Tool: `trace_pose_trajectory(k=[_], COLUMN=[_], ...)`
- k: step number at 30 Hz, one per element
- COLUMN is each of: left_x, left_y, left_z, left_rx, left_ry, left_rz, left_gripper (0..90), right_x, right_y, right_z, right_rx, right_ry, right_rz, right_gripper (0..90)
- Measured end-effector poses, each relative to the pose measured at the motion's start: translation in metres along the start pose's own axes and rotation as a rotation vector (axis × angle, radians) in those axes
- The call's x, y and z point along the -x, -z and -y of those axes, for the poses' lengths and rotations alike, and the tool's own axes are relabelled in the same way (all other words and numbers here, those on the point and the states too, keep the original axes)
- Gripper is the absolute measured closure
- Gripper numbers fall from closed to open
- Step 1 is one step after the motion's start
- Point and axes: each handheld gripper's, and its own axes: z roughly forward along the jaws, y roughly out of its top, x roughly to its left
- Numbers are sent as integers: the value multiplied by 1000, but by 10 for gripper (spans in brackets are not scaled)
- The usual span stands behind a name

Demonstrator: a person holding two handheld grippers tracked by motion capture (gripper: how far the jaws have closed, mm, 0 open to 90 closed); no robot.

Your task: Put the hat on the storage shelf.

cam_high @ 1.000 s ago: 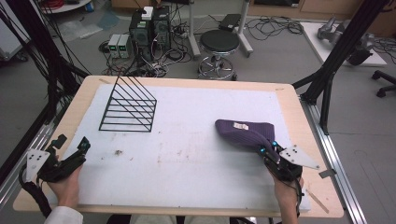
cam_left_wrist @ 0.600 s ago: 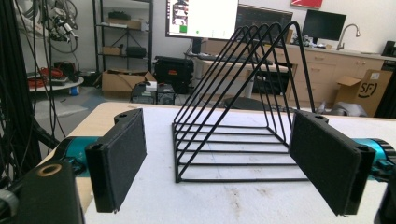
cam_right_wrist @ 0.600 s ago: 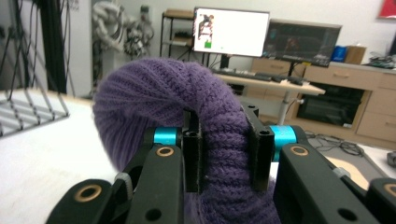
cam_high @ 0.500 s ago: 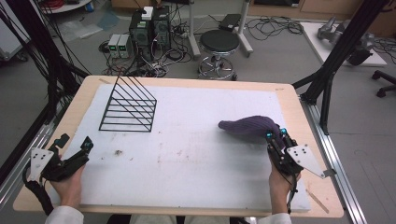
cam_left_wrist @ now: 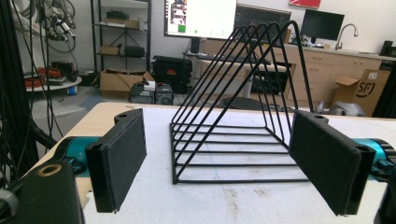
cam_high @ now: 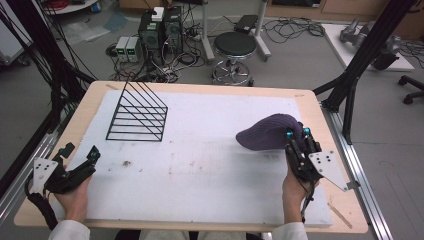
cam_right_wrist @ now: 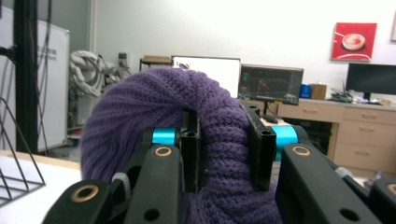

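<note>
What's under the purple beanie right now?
The white mat shows beneath the purple beanie, whose near edge is clamped in the right gripper. The spot directly under it is covered.

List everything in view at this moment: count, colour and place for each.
knit hat: one, purple, right side of the mat, clamped in the right gripper
wire rack: one, black, far left of the mat
mat: one, white, covering the table
table: one, light wood
stool: one, black seat, floor beyond the table
left gripper: one, black, near left, jaws open
right gripper: one, black, near right, shut on the knit hat
</note>
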Motion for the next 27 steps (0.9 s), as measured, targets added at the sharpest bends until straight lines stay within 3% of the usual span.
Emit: trace_pose_trajectory(k=[2,3,6,10,15,19,24,27], left_x=[0,0,0,2,9,14,19,23], left_y=[0,1,1,-2,-4,-7,-12,-20], left_z=[0,-1,-2,-4,-9,-14,-21,-27], left_rx=[3,4,6,11,17,18,36,21], left_ry=[-2,-2,-6,-17,-42,-72,-62,-50], left_rz=[-3,-3,-4,11,48,74,122,161], left_gripper=[193,193,193,193,193,193,193,190], right_x=[-3,-6,-12,-21,-35,-46,-57,-63], right_y=[-2,-2,-6,-11,-15,-19,-25,-27], right_z=[-5,-7,-14,-20,-29,-35,-41,-44], right_rx=[23,22,50,49,50,55,53,63], right_ry=[28,10,31,22,18,45,56,59], right_rz=[-5,-2,-19,-58,-74,-89,-109,-123], right_gripper=[721,722,722,722,723,723,723,722])
